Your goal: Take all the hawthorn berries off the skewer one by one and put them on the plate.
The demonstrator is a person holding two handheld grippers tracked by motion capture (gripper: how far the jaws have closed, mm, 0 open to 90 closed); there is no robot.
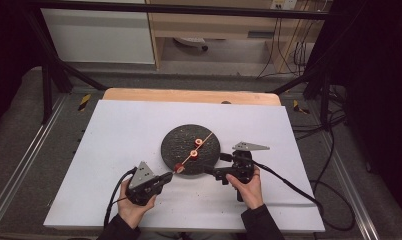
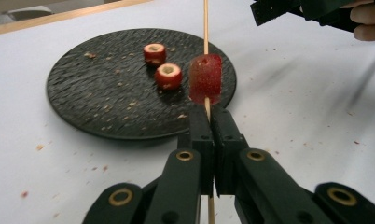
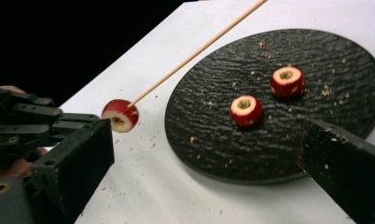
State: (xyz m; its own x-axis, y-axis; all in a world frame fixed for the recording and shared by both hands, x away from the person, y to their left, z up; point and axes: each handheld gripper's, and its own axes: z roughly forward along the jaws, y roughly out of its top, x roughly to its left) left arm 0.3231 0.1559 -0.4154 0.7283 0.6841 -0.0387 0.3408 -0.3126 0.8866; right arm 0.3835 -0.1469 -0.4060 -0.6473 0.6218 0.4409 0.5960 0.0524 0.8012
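Skewer: thin pale wooden stick, one red fruit piece threaded on it, cut face pale, sitting just above the left gripper at centre frame in the left gripper view. Left gripper was clenched on the skewer just below that piece, stick running up over the black plate. Two more red pieces lay on the plate, upper centre. Right gripper, at the plate's lower right in the high view, stood wide apart, nothing between the jaws.
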